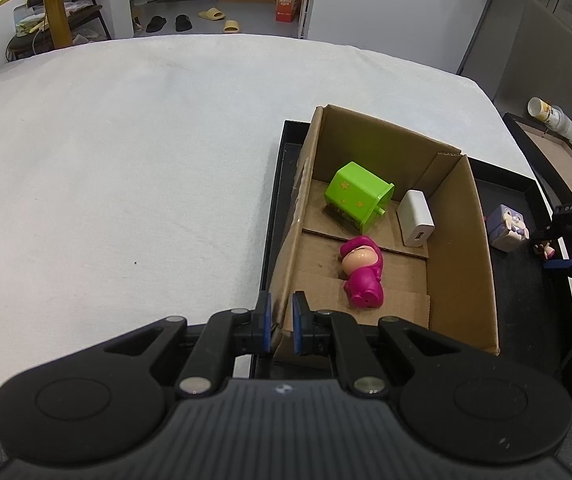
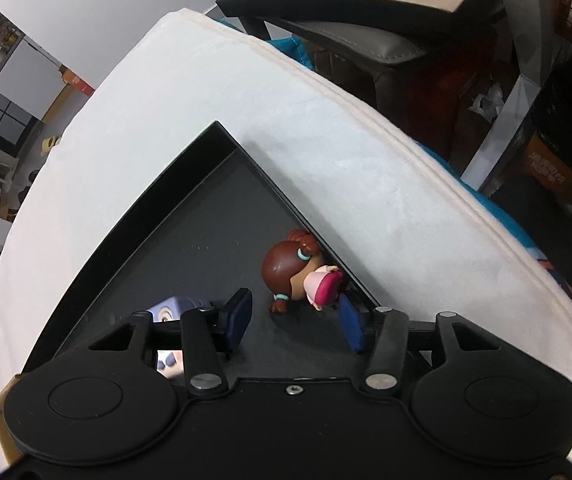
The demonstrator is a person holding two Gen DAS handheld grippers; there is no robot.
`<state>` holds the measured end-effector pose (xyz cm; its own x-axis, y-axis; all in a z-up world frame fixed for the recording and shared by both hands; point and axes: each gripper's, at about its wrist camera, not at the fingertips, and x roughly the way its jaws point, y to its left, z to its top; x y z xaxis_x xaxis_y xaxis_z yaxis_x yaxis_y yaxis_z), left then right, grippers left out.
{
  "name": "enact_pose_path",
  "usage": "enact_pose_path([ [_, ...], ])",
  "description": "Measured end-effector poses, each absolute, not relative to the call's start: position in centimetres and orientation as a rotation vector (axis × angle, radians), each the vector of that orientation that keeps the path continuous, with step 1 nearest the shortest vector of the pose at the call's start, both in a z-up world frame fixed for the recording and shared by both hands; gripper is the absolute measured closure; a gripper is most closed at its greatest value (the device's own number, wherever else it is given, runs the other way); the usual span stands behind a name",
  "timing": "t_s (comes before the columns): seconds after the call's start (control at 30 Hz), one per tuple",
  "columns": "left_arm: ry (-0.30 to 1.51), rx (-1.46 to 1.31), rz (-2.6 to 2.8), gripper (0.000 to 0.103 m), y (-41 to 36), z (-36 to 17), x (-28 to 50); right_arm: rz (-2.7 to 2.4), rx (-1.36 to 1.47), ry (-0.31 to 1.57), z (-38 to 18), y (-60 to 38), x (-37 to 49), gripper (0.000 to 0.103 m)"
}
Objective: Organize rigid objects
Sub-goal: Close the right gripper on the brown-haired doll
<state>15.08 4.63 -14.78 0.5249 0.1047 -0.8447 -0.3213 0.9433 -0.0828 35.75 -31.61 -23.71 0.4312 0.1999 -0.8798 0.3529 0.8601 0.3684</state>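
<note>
Left tool (image 1: 281, 322) clamps box wall (image 1: 291, 248) | right tool (image 2: 294, 320) gapes before doll (image 2: 299, 276)

White walls (image 1: 385, 8), wooden chair (image 1: 58, 12), slippers (image 1: 210, 14) on floor.

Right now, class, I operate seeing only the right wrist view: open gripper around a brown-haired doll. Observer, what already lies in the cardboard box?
Observer: A magenta figurine, a green star-printed cup and a white charger.
Operator: Where is the left gripper?
Observer: The left gripper pinches the cardboard box by its near left wall.
Operator: And the purple cube?
Observer: The purple cube stands on the black tray, outside the box's right wall.
</note>
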Motion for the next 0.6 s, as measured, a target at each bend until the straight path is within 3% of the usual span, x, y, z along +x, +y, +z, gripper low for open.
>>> enact_pose_path([
  [0.6, 0.99, -0.248, 0.259, 0.093, 4.7, -14.9, 15.2, -0.323, 0.671, 1.127, -23.8, -30.9, 37.8, 0.05],
])
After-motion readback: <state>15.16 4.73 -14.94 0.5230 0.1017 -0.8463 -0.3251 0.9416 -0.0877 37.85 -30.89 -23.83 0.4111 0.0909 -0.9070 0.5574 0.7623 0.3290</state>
